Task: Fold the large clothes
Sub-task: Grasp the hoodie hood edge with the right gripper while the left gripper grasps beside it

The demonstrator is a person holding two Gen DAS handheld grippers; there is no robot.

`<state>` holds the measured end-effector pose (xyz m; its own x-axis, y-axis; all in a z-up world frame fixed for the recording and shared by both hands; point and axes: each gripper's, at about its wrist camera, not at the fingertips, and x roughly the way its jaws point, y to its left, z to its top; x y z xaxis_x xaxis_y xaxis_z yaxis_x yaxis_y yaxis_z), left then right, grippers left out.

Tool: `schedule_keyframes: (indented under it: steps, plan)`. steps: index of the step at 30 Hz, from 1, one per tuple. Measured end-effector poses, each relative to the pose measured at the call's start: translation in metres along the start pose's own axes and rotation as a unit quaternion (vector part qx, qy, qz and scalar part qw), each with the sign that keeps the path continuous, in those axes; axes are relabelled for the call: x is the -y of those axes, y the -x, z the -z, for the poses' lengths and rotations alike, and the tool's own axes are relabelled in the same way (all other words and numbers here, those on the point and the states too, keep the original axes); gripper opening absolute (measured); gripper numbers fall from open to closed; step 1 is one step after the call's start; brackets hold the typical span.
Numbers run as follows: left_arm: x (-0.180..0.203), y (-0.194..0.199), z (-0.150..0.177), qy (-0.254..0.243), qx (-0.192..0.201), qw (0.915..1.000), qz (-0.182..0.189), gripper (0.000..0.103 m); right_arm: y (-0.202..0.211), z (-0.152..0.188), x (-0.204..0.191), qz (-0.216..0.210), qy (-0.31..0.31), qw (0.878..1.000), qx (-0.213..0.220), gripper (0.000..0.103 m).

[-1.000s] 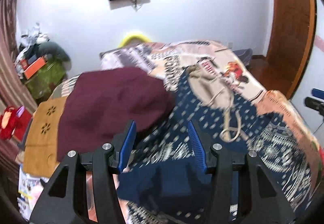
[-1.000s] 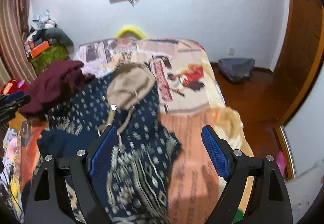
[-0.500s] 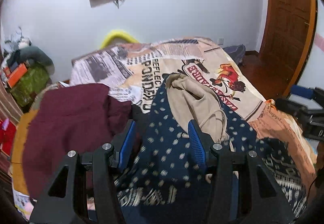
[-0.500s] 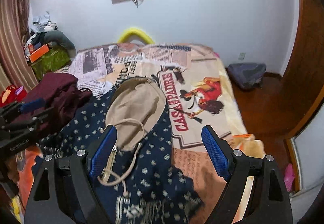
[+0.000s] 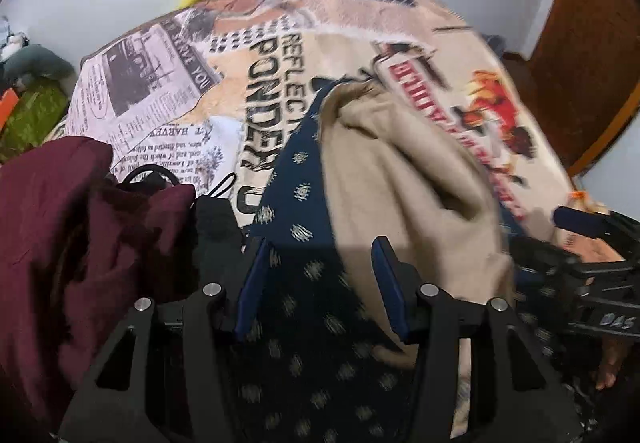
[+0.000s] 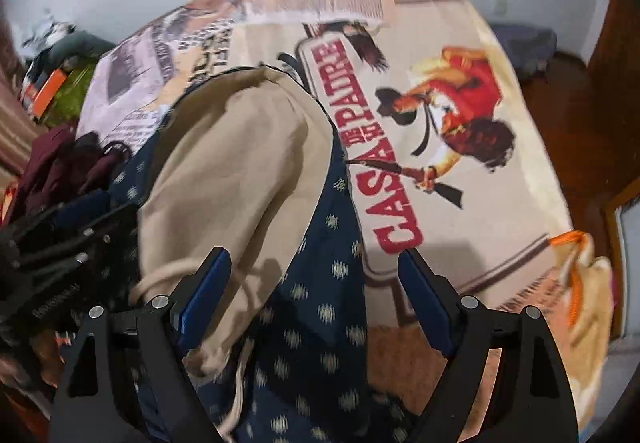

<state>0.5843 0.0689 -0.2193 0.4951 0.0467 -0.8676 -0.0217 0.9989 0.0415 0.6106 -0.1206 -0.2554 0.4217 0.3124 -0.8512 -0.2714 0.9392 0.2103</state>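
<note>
Hoodie (image 6: pixel 320 307): flat on bed (image 6: pixel 460 91), hood (image 6: pixel 236 171) up, ready for folding. Left gripper (image 5: pixel 320 279) and right gripper (image 6: pixel 316 295): both spread, empty, poised above hood for grasp.

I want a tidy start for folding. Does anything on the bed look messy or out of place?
Yes. The navy hoodie lies rumpled, its tan hood lining turned out and its drawstring loose. A maroon garment sits bunched beside it on the bedspread.

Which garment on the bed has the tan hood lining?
The navy patterned hoodie, lying under both open grippers: its tan-lined hood shows a drawstring. The maroon garment beside it is plain.
</note>
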Motion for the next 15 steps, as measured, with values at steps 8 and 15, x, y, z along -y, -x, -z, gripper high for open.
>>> schedule_keyframes:
  steps: [8,15]
  plan:
    - [0.003,-0.02,0.003,-0.016,0.005,0.9993,-0.033,0.013,-0.032,0.007,0.009,-0.018,-0.028,0.999,-0.004,0.026]
    - [-0.003,0.017,0.007,0.011,0.018,0.9998,0.001,0.005,0.02,0.007,0.001,-0.01,-0.003,0.999,0.038,0.009]
